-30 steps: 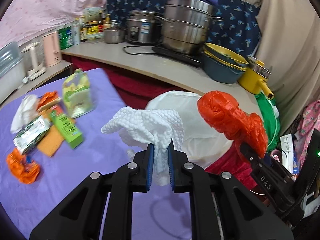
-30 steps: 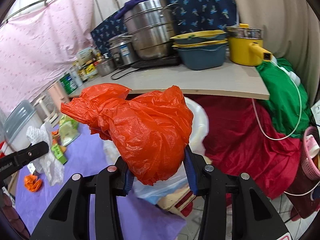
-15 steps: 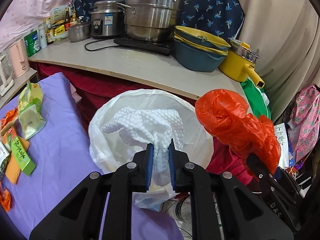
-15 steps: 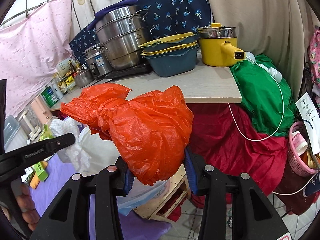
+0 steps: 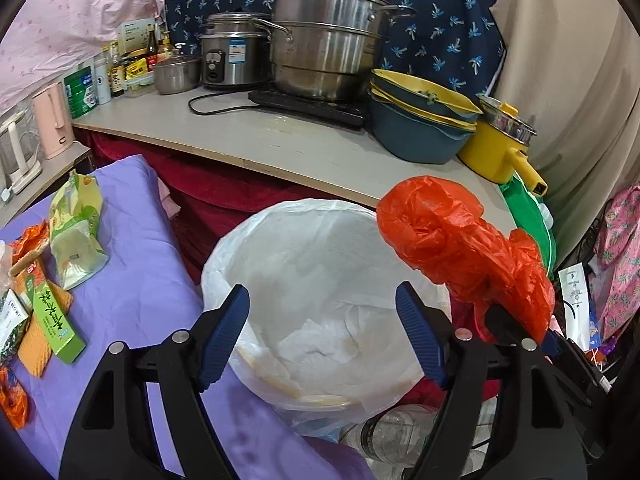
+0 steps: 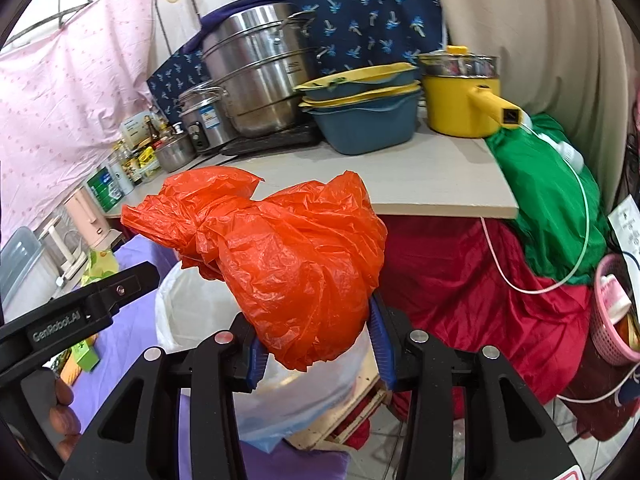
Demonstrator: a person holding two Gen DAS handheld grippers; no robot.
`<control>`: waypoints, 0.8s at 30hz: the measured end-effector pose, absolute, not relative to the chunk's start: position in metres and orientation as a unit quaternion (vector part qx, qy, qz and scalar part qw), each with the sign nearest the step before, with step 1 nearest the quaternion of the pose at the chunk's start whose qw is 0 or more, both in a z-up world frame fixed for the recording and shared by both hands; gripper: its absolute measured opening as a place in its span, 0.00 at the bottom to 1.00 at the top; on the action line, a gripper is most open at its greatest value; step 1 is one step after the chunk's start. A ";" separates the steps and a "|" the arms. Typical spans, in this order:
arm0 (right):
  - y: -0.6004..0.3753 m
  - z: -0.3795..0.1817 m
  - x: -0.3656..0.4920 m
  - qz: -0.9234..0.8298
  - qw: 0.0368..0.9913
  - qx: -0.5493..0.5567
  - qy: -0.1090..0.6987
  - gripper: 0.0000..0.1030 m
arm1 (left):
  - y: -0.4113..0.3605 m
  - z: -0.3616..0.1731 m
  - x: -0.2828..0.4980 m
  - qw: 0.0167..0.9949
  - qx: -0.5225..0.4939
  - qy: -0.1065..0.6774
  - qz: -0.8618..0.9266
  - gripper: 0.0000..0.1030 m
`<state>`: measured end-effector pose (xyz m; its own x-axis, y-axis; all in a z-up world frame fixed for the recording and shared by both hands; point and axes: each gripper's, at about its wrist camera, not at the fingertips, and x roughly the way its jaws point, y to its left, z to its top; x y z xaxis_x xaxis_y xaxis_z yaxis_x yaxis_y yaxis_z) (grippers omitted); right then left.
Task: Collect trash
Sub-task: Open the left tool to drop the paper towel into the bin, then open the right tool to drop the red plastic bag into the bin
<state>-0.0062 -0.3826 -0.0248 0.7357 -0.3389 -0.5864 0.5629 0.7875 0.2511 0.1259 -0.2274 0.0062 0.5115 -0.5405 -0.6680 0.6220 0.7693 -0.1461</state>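
Note:
A bin lined with a white bag (image 5: 304, 240) stands beside the purple-covered table (image 5: 136, 280). My left gripper (image 5: 320, 336) is open and empty right over the bin's mouth, with white paper (image 5: 316, 344) lying inside the bin below it. My right gripper (image 6: 316, 344) is shut on a crumpled orange plastic bag (image 6: 288, 256) and holds it above the bin's right rim; the bag also shows in the left wrist view (image 5: 460, 248). The bin (image 6: 168, 304) is partly hidden behind the bag in the right wrist view.
Wrappers lie on the purple table: a green-yellow packet (image 5: 76, 228), a green box (image 5: 52, 320), orange wrappers (image 5: 12, 396). Behind the bin is a counter (image 5: 280, 148) with steel pots (image 5: 328, 32), stacked bowls (image 5: 424, 120) and a yellow pot (image 5: 500, 148). A plastic bottle (image 5: 388, 428) lies by the bin.
My left gripper has opened and let go of the white tissue, which now lies in the bin. My right gripper still holds the orange bag, closer to the bin.

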 end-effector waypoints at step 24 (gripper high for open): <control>-0.346 -0.035 0.063 -0.216 0.915 0.178 0.291 0.62 | -0.123 0.000 0.152 0.899 0.002 0.370 -0.236 0.81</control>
